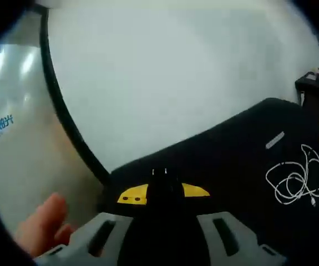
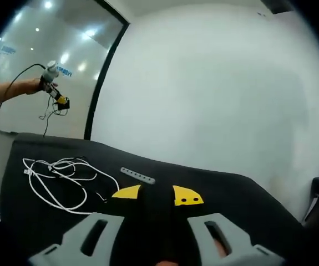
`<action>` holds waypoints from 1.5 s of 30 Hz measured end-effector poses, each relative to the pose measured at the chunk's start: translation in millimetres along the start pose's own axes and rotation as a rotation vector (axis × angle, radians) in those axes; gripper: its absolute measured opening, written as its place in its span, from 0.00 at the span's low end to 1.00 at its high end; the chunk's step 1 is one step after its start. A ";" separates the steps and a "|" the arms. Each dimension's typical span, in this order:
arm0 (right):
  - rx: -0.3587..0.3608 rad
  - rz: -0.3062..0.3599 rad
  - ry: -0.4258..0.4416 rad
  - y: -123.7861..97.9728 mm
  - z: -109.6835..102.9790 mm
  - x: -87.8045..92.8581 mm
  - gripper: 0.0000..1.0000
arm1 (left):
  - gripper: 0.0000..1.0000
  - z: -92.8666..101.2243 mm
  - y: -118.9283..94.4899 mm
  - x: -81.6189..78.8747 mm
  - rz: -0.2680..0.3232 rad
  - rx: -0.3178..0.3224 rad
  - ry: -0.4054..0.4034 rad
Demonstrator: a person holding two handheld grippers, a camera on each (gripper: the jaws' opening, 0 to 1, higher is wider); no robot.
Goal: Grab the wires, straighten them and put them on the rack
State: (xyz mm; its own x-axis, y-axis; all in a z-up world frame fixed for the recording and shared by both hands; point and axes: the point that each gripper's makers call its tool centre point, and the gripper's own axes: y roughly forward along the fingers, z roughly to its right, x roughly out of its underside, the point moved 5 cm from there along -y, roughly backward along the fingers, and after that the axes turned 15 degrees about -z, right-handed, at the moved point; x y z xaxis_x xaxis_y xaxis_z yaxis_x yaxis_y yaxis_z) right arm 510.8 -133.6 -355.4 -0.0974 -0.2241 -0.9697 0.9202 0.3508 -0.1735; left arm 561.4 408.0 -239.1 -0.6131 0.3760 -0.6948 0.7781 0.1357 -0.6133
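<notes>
— What is the left gripper [image 1: 163,194] doing?

— Its two yellow-tipped jaws stand nearly together, only a narrow dark gap between the tips, and nothing sits in that gap. It hangs above the near edge of the black cloth-covered desk [image 1: 226,160], touching nothing. A person's bare hand [image 1: 44,224] shows beside its grey body.

— And the right gripper [image 2: 157,194]?

— Its yellow tips stand apart with a clear gap, the jaws parted and empty, also held above the desk.

— Where are the wires?

— A loose tangle of thin white wires [image 2: 65,176] lies flat on the desk toward its left edge in the right gripper view; in the left gripper view the same white tangle [image 1: 298,176] lies toward the right edge. Neither gripper touches it.

— Anything else on the desk?

— A small flat grey strip with a row of holes [image 2: 137,175] lies just beside the wires, near the middle of the desk. At the far left of the right gripper view, another gripper [image 2: 54,83] is held up in a person's hand, with dark cable hanging from it.
</notes>
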 end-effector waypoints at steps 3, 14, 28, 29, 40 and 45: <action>-0.002 -0.010 -0.002 -0.6 -1.2 1.1 0.18 | 0.16 28.3 27.0 21.9 -0.015 0.110 -0.052; -0.006 0.003 -0.020 0.8 -1.9 -0.8 0.19 | 0.21 65.4 71.7 68.4 -0.081 0.184 0.118; -0.032 -0.004 -0.012 2.2 -5.1 -0.7 0.22 | 0.32 178.1 -53.2 34.2 0.620 0.428 0.689; -0.036 -0.003 -0.015 2.3 -5.9 -0.9 0.22 | 0.27 192.8 -48.7 42.0 0.554 0.433 0.676; -0.029 0.027 0.025 -0.8 -1.4 -3.6 0.21 | 0.16 243.9 -16.4 77.8 0.266 0.824 0.693; -0.028 0.028 0.018 -0.8 -2.1 -4.1 0.21 | 0.17 255.8 -2.8 97.6 0.137 0.817 0.809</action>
State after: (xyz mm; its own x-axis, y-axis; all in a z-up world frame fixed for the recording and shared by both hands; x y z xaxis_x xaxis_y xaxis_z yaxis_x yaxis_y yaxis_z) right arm 509.7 -131.1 -351.6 -0.0787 -0.1972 -0.9772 0.9119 0.3818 -0.1505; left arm 464.5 209.8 -401.3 -0.0340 0.8584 -0.5118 0.3304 -0.4737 -0.8164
